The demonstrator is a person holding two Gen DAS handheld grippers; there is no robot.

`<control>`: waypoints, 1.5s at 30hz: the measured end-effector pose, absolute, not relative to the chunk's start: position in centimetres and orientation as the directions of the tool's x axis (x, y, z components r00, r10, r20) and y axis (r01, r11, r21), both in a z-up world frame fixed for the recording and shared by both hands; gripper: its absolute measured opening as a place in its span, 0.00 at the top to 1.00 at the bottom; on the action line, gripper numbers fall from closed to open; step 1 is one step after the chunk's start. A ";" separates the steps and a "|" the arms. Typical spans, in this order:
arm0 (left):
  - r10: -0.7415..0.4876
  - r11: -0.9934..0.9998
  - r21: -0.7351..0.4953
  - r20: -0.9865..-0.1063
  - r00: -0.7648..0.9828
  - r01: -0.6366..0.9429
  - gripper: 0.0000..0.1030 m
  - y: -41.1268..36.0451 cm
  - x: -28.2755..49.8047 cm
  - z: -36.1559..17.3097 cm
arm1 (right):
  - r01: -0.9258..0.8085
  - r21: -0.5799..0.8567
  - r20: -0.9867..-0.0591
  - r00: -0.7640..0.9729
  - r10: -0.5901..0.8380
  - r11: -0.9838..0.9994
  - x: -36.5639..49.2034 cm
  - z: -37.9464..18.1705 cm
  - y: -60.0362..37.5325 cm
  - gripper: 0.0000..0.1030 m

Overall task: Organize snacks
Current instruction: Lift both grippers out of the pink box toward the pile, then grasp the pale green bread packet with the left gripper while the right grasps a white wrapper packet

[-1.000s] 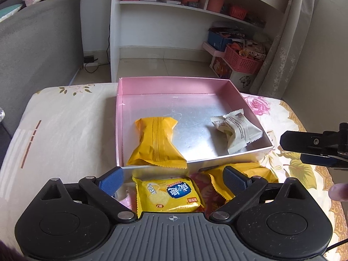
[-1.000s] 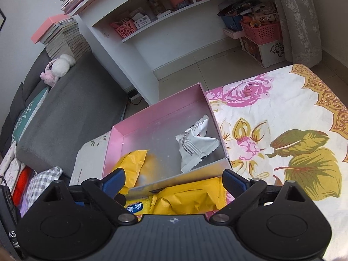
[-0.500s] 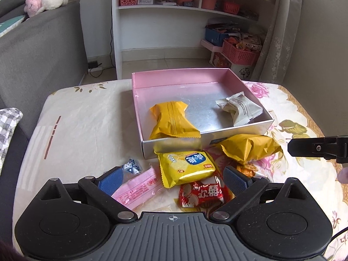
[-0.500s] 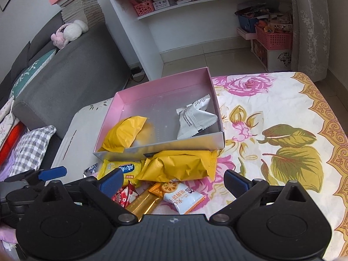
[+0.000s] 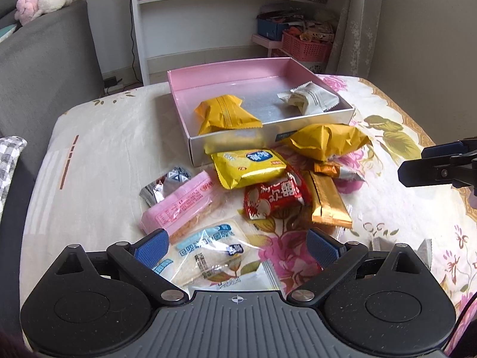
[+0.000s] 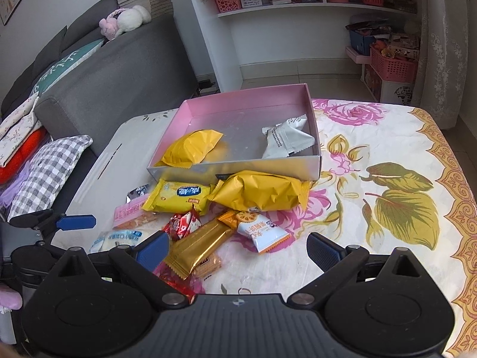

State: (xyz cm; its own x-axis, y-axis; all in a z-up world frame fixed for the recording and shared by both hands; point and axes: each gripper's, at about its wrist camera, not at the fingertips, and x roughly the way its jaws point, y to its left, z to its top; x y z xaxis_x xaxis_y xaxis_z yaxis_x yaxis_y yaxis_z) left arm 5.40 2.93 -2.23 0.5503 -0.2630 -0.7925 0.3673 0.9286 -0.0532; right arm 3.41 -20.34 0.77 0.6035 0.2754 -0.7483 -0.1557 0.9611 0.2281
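Both hand-held grippers have pulled back from the pink box [image 5: 226, 68], so the whole pile of loose snacks is now in view; this suggests that one placing is finished and the next piece is being chosen.

The left hand-held gripper [image 5: 237, 246] is wide open and holds nothing. Just in front of it, between its fingers, lies a clear packet [image 5: 208, 253]; further ahead are a pink bar [image 5: 179, 205] and a red packet [image 5: 272, 198].

The right hand-held gripper [image 6: 237, 246] is also wide open and empty. A gold bar [image 6: 198, 246] lies near its left finger, and a big yellow bag [image 6: 259, 191] touches the box's front wall.

The box stands ahead of both on the flowered desk [image 6: 387, 238]. Inside are only two pieces, well apart: a yellow pack [image 5: 225, 113] to the left and a white pack [image 5: 311, 100] to the right. Most snacks remain outside.
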 end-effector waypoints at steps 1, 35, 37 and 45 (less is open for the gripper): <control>-0.261 0.926 -0.047 -0.798 0.543 0.375 0.03 3.0 5.2 -2.5 | -0.163 0.227 -0.753 0.596 0.279 0.960 3.1 0.6 -20.2 0.09; -0.454 0.609 -0.140 -0.869 0.197 0.781 0.04 3.3 2.6 -6.5 | -0.385 0.192 -0.921 0.247 0.301 0.903 0.6 -5.4 -15.5 0.10; -0.439 0.609 -0.108 -0.871 0.221 0.786 0.04 3.1 2.4 -6.7 | -0.388 0.191 -0.924 0.239 0.298 0.902 0.6 -5.6 -15.6 0.11; -0.365 0.663 -0.026 -0.884 0.292 0.748 0.05 2.4 2.9 -6.9 | -0.408 0.154 -0.935 0.235 0.266 0.900 0.3 -5.8 -15.4 0.15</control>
